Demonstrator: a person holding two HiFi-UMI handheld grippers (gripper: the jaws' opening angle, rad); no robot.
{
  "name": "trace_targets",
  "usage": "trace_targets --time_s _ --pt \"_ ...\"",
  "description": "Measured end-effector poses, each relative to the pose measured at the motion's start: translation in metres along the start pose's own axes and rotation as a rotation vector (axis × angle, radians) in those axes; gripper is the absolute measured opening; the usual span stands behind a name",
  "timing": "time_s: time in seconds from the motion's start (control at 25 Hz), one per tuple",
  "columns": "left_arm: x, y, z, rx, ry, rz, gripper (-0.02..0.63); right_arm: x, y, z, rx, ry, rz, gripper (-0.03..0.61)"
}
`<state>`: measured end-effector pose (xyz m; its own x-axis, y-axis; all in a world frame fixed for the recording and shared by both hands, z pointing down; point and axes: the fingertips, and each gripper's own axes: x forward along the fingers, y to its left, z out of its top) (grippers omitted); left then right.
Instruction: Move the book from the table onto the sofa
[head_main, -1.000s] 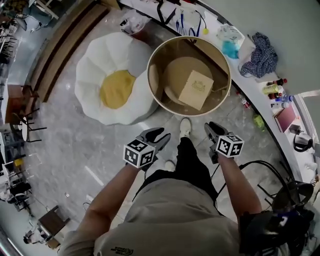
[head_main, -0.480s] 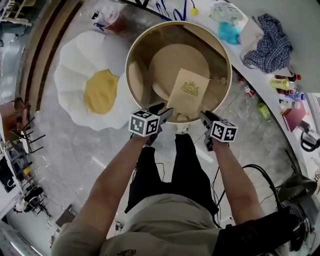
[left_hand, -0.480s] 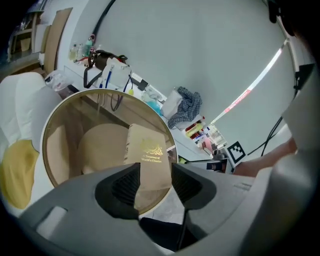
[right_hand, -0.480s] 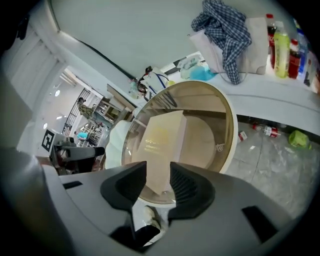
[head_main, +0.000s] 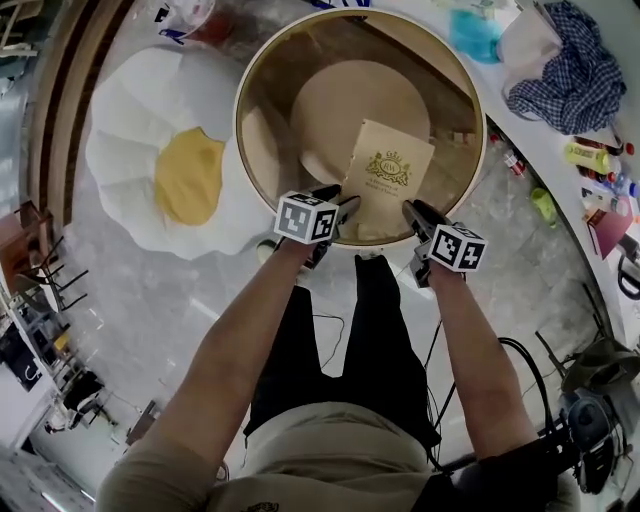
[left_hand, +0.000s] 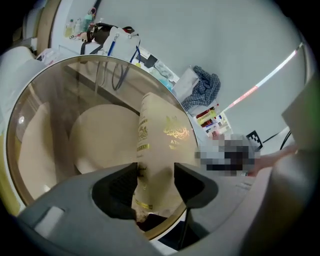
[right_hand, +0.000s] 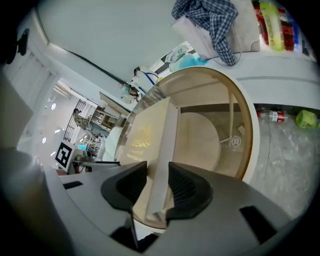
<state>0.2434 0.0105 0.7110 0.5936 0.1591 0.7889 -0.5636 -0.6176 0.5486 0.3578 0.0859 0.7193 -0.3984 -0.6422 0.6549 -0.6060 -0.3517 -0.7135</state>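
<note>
Claws both open, jaws just spread wider, left claw (head_main: 342, 203) and right claw (head_main: 418, 213) each framing a near corner of the book (head_main: 388, 175) without pinching it, book flat on the round glass worktop (head_main: 241, 105), egg-shaped sofa (head_main: 120, 150) beside it, left.

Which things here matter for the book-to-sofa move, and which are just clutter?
Job: book, round table, egg-shaped sofa.
Lying about: checked cloth, bottles, green item.
</note>
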Motion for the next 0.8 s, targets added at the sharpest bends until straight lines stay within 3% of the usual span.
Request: trace_targets --time_s 0.16,0.4,0.8 --pt "0.004 0.001 -0.002 -0.045 -0.003 -0.024 0.215 -0.001 0.005 -0.002 0.020 -0.002 0.011 0.074" --pt "-0.013 0.004 0.001 -0.029 -0.024 -0.032 0.195 -0.003 0.027 0.004 -0.020 0.006 -0.005 0.063" --pt "-0.109 0.048 -0.007 -0.067 -0.156 0.017 0.193 0.029 0.126 -0.007 -0.132 0.039 0.065 0.060"
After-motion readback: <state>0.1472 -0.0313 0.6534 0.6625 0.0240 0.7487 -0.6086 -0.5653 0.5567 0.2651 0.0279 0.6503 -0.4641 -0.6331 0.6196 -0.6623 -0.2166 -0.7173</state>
